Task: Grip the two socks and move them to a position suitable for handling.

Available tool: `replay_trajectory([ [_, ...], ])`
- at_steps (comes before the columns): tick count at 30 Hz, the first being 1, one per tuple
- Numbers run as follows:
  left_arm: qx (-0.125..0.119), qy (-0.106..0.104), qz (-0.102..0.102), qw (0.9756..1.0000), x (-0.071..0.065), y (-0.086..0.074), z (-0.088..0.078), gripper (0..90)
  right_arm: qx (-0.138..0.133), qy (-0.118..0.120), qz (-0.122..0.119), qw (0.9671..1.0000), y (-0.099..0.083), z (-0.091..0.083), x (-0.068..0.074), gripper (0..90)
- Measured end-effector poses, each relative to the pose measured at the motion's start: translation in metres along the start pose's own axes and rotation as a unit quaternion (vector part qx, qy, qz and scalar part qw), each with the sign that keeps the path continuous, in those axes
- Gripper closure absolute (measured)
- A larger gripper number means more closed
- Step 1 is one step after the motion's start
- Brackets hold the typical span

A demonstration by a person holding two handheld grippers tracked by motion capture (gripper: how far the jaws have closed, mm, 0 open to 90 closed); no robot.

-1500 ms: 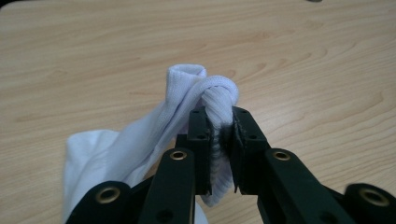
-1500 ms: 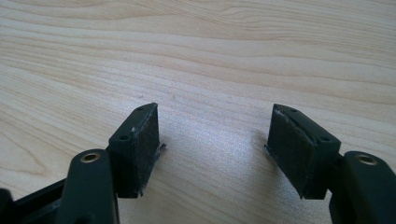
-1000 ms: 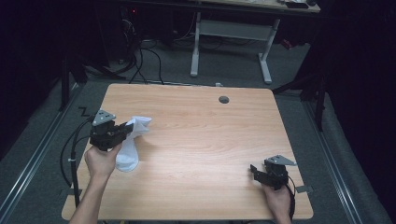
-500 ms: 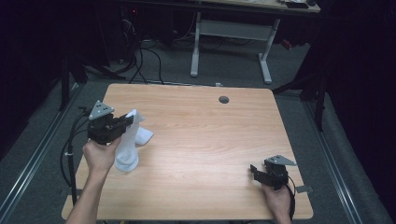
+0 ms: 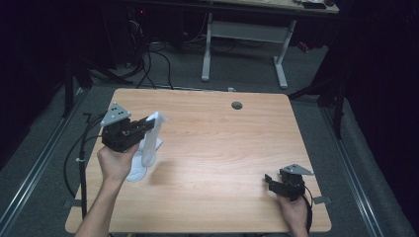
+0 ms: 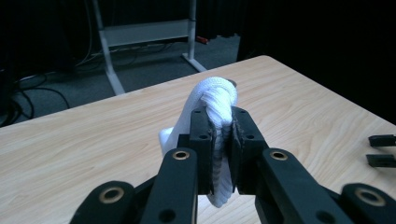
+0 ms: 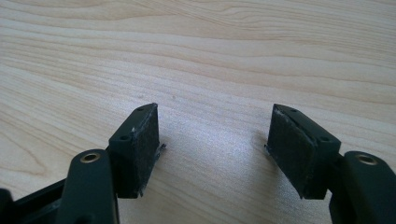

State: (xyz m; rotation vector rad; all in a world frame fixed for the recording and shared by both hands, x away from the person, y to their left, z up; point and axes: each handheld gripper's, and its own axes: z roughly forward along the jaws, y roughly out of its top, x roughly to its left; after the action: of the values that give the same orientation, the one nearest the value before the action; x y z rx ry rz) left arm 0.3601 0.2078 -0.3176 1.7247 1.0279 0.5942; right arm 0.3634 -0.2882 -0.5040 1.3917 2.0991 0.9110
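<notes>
Wooden table, left gripper clamps white sock

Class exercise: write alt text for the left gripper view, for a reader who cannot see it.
Two black jaws of the left gripper are clamped on a white knitted fabric sock, whose bunched end bulges above the pads while the rest hangs below. Behind lies a light wooden table, with a dark floor and white desk legs beyond.

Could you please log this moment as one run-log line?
left gripper: shut on white sock, lifted | right gripper: open, empty, at table | phase: lifting sock
</notes>
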Motion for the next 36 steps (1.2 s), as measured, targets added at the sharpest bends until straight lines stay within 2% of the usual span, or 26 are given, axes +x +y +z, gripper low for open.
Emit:
replay_trajectory([
  [9,0.0,-0.03,0.003,0.9995,-0.014,0.004,0.011,81.3,0.0,0.0,0.0,1.0,0.0,0.0,0.0,34.1],
  [12,-0.001,-0.05,0.0,0.9987,-0.021,0.005,0.016,81.4,0.0,0.001,0.0,1.0,0.0,0.0,0.0,34.1],
  [13,-0.001,-0.05,0.0,0.9987,-0.021,0.005,0.016,81.3,0.0,0.001,0.0,1.0,0.0,0.0,0.0,34.1],
  [15,-0.003,-0.066,0.0,0.9978,-0.027,0.007,0.018,81.3,-0.001,0.001,-0.001,1.0,0.0,0.0,0.0,34.1],
  [17,-0.002,-0.071,0.001,0.9975,-0.029,0.008,0.019,81.3,0.0,0.0,0.0,1.0,0.0,0.0,0.0,34.1],
  [19,0.0,-0.076,0.008,0.9971,-0.034,0.009,0.021,81.3,0.0,0.001,0.0,1.0,0.0,0.0,0.0,34.1],
  [20,0.0,-0.085,0.011,0.9964,-0.039,0.011,0.023,81.3,0.0,0.001,-0.001,1.0,0.0,0.0,0.0,34.1],
  [26,0.003,-0.098,0.027,0.9948,-0.052,0.014,0.028,81.3,0.0,0.001,-0.001,1.0,0.0,0.0,0.0,34.0],
  [30,0.013,-0.104,0.05,0.9932,-0.067,0.016,0.034,81.3,0.0,0.001,-0.001,1.0,0.0,0.0,0.0,34.0],
  [33,0.011,-0.11,0.052,0.9925,-0.071,0.016,0.035,81.2,0.0,0.001,-0.001,1.0,0.0,0.0,0.0,33.9],
  [36,0.009,-0.124,0.051,0.9909,-0.079,0.017,0.039,81.2,0.0,0.001,0.0,1.0,0.0,0.0,0.0,33.9],
])
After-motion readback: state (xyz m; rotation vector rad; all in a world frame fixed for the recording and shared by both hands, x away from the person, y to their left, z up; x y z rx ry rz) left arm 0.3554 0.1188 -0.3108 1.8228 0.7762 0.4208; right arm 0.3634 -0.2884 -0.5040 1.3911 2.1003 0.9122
